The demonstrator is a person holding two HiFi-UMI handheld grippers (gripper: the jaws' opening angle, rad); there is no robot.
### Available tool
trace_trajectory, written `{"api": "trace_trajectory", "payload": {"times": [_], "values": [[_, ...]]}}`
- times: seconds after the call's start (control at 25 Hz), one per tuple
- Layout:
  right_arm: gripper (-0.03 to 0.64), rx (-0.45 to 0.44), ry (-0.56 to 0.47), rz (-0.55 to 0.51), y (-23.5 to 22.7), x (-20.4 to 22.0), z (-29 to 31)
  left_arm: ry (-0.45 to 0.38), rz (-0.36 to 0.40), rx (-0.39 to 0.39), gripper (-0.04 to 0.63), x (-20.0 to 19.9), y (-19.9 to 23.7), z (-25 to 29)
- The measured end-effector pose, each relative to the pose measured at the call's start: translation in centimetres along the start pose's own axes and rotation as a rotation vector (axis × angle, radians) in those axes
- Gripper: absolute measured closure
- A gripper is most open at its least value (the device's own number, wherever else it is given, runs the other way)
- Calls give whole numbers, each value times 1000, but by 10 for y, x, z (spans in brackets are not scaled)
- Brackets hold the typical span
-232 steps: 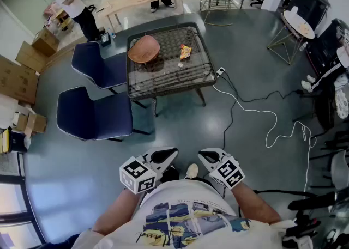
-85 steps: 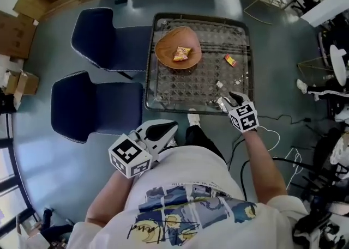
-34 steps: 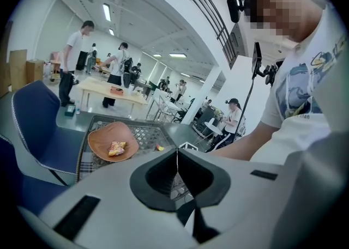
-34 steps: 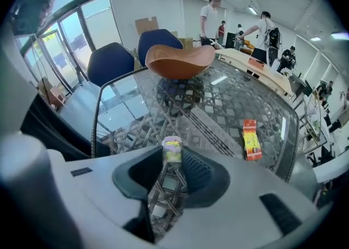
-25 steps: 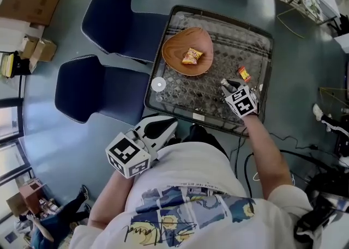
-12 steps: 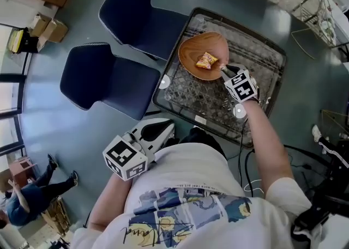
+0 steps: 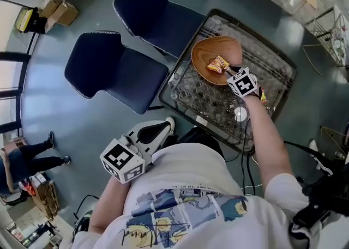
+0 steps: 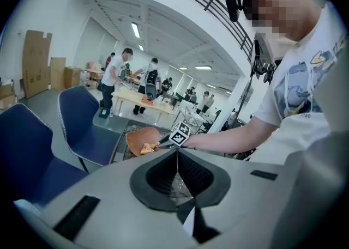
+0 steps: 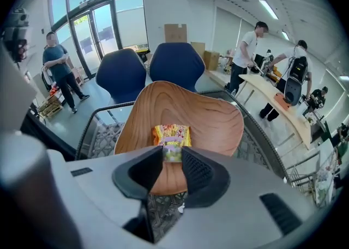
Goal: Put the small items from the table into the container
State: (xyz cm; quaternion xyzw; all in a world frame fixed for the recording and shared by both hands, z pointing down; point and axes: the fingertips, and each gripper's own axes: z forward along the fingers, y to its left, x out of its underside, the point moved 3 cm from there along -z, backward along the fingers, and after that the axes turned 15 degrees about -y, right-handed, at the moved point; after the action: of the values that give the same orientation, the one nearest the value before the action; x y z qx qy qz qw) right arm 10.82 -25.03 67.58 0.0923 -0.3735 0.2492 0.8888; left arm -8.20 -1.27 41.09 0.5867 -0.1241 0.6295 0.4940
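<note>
Swung across from the table's near edge a second ago, the right claw now hangs over the wooden bowl. Its jaws stand partway apart, pinched on a small sweet packet. An orange snack packet already lies in the bowl's hollow, just beyond the claw's tips.

The drop looks best made from here. The hand should come low over the middle of the bowl and open the jaws fully. That way the small packet lands beside the snack packet and does not skid over the shallow rim. The jaws should also keep off the rim, which would likely rock the bowl on the glass.

The left claw is held back near the person's waist, jaws together with nothing between them.

One red-and-yellow packet lies on the table just beside the right wrist. The table is glass over a woven pattern, with a dark frame. Two dark blue chairs stand beside it on a glossy grey floor. Other people work at a long desk in the bright, open room behind.
</note>
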Motion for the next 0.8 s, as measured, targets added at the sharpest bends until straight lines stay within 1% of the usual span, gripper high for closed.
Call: {"api": "trace_trajectory", "payload": {"times": [0.2,0.36,0.48,0.6,0.8], "values": [[503,-10,32,16,0,10,9,-2,-10,-8,586,0,5,1],[503,-15,36,39,0,12,10,2,-16,10,586,0,9,6],[503,0,29,53,0,13,5,7,-15,32,586,-1,10,11],[503,29,5,69,1,11,-4,12,-9,62,586,-3,11,15],[503,101,-78,91,9,0,-32,15,7,118,586,-5,9,13]]}}
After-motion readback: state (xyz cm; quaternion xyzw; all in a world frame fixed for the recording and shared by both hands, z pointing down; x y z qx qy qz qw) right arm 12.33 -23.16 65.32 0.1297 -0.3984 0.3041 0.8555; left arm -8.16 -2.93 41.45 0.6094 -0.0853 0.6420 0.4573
